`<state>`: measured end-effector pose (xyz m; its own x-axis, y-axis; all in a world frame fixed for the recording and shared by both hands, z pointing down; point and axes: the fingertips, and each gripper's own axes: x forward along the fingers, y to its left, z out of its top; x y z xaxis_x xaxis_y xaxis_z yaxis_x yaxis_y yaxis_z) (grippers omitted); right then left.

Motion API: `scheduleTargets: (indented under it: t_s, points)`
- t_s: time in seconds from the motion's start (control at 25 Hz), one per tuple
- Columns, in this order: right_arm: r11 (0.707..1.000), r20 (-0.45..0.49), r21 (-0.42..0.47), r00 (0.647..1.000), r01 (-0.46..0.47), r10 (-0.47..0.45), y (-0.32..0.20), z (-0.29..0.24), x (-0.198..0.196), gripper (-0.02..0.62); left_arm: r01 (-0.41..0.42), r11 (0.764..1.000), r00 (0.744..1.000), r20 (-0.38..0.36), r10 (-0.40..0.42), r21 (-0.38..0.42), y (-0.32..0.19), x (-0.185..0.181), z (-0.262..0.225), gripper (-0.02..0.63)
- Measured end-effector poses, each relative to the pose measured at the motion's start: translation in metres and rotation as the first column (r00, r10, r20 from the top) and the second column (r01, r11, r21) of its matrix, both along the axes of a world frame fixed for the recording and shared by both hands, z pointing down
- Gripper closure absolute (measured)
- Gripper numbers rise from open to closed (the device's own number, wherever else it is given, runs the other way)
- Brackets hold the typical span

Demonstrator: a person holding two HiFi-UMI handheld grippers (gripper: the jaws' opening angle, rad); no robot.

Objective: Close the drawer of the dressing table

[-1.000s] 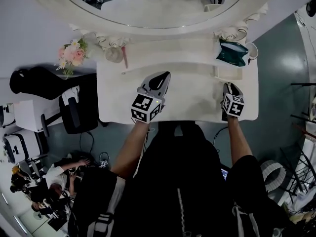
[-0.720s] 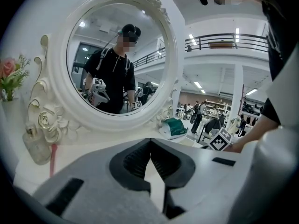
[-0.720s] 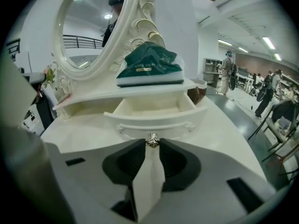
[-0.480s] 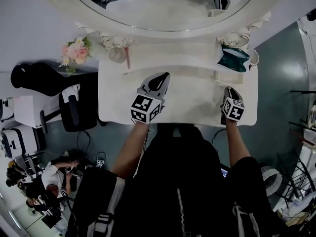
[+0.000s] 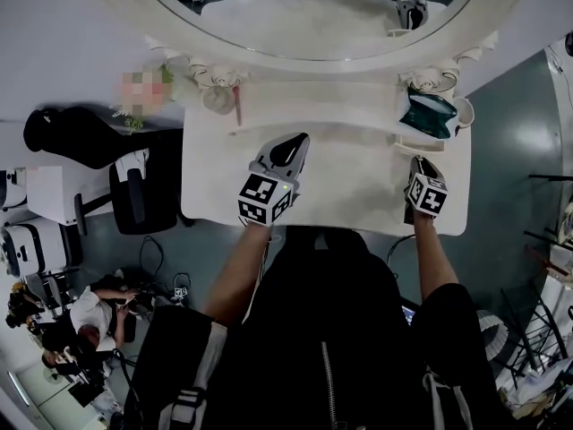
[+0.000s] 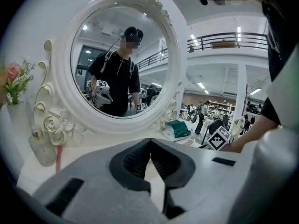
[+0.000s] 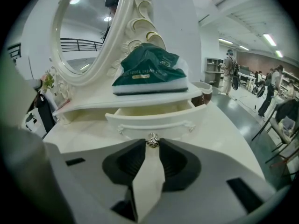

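Note:
The white dressing table [image 5: 358,191] has a small drawer [image 7: 149,119] under its right shelf, pulled out a little. My right gripper [image 7: 152,143] points down at the drawer front; its jaws have just closed on the small metal knob [image 7: 152,140], which sits pinched between the tips. In the head view the right gripper [image 5: 421,161] touches the drawer [image 5: 416,143] at the table's right side. My left gripper [image 5: 291,143] hovers over the middle of the tabletop, shut with nothing between its pads [image 6: 135,157].
A green tissue pack [image 7: 149,69] lies on the shelf above the drawer, with a cup [image 5: 464,110] beside it. The oval mirror [image 5: 313,25] stands behind. A perfume bottle [image 6: 41,146] and flowers [image 6: 14,76] are back left. A black chair [image 5: 134,195] stands left of the table.
The head camera has shifted a little, so the table sits slightly lower in view. Both grippers keep their places on the table.

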<state>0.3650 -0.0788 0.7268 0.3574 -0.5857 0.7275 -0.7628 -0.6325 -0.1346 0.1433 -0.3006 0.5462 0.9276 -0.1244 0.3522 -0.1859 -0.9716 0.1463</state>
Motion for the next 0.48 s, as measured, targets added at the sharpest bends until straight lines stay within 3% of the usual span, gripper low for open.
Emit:
scheduleTargets:
  t_s: [0.48]
  points:
    - [1.0, 0.004, -0.002, 1.0, -0.004, 0.004, -0.019, 0.005, 0.017, 0.499, 0.053, 0.999, 0.999, 0.008, -0.053, -0.001, -0.015, -0.01, 0.002, 0.604]
